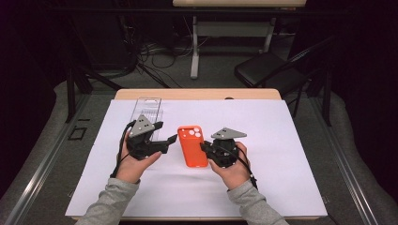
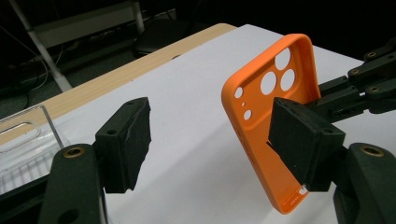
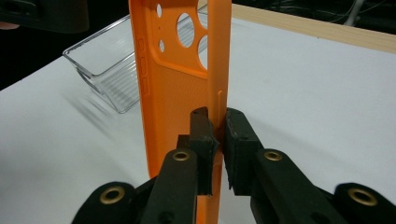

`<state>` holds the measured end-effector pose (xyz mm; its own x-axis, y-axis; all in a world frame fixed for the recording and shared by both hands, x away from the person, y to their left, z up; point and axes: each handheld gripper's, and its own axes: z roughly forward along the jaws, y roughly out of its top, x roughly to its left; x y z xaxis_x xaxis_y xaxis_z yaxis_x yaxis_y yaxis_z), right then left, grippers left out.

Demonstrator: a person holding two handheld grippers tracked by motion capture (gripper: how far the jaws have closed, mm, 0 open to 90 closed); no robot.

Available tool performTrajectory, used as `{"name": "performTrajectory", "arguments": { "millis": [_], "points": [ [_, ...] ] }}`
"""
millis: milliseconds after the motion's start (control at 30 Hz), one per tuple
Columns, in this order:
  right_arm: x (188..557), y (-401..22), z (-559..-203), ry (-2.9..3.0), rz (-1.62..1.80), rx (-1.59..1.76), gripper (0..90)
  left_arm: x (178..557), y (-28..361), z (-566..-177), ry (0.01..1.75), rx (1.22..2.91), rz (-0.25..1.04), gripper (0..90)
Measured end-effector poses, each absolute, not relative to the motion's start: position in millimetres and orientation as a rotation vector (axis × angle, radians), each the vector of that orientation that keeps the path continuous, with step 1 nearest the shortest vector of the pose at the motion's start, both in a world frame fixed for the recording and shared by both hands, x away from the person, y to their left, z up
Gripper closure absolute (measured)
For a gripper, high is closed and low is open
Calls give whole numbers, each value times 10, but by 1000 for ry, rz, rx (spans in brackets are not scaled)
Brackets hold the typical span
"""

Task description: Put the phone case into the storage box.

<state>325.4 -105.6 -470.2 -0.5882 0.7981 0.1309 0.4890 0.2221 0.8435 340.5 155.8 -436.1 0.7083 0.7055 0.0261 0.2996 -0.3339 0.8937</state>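
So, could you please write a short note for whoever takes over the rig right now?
Right tongs: shut on one side wall of the orange phone case, holding it above the white sheet.
Left tongs: open, one pad near the case's face, not gripping.
Clear plastic tray: behind the left tongs, near the table's far edge.
Done: the case is gripped and lifted.
Left: probably a second grip with the left tongs; where the case goes next is unclear.

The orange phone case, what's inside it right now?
The orange phone case is empty: its ribbed inner face and camera holes show, with no phone fitted. The right claw pinches one side wall. Its lower end is covered by the claw's jaws.
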Motion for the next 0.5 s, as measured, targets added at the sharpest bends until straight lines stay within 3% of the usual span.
{"name": "performTrajectory", "arguments": {
  "millis": [500],
  "points": [
    [3327, -900, -4709, 2171, 1284, 1225, 829, 3416, 1546, -4398, 785, 1986, 606, 337]
  ]
}}
